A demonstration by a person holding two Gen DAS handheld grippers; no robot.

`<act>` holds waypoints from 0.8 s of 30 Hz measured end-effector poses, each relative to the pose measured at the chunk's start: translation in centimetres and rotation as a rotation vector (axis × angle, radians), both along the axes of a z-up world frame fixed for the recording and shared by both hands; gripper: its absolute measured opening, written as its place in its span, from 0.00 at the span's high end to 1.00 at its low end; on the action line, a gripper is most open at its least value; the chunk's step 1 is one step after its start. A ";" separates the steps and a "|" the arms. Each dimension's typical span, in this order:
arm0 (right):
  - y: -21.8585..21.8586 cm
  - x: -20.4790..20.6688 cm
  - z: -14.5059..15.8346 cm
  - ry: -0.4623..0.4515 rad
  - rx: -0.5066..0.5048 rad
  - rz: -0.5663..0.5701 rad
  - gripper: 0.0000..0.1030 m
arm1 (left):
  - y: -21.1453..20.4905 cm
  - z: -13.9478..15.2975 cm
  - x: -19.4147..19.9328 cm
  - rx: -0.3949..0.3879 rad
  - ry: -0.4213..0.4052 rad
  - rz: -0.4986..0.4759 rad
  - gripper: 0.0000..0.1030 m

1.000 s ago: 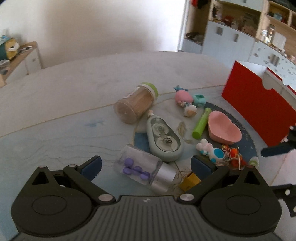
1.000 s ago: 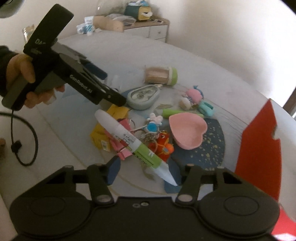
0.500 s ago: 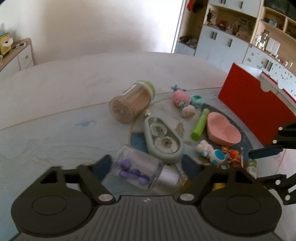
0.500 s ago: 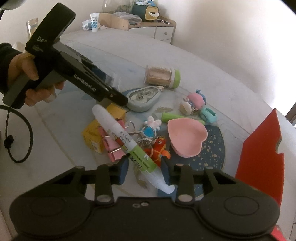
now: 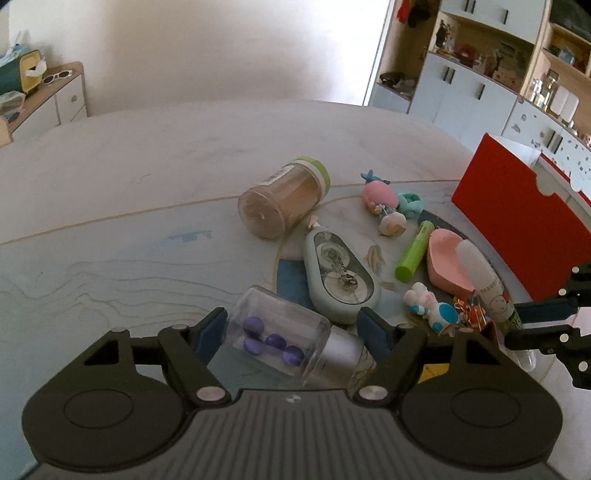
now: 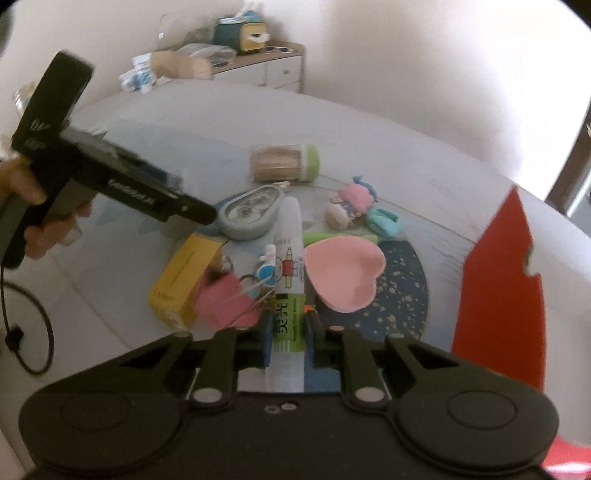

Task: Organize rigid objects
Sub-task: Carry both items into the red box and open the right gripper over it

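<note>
**Lived-in family room of a home**

Looks domestic: white cupboards with open wooden shelves (image 5: 491, 55) crammed with jars and trinkets, a low sideboard (image 6: 273, 70) carrying a tissue box (image 6: 242, 33) and sunglasses (image 5: 59, 75). Pale round table (image 5: 155, 177) strewn with small toys, among them a pink heart-shaped dish (image 6: 343, 273).
</note>
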State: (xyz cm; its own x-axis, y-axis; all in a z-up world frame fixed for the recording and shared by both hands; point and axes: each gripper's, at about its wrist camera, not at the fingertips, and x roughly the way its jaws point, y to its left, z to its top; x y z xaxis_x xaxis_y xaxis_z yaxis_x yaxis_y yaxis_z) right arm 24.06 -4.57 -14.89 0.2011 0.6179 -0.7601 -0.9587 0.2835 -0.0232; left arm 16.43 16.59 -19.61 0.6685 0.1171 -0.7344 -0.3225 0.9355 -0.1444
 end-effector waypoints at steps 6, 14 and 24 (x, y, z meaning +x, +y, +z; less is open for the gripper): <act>-1.0 0.8 1.4 0.072 0.036 -0.111 0.84 | 0.2 0.9 -0.5 -0.023 -0.023 0.020 0.26; -3.0 1.8 4.5 0.121 0.100 -0.229 0.84 | -0.1 3.1 -1.5 -0.049 -0.058 0.037 0.26; -5.5 3.2 8.5 0.144 0.195 -0.376 0.84 | -2.9 8.4 -0.6 -0.045 -0.112 -0.040 0.26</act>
State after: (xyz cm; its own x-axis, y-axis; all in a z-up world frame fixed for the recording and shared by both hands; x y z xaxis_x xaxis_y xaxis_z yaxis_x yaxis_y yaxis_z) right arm 27.25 -10.08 -6.39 0.3398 0.6568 -0.6732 -0.7776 0.5988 0.1917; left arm 15.79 13.69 -11.18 0.7498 0.0570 -0.6592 -0.2642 0.9392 -0.2194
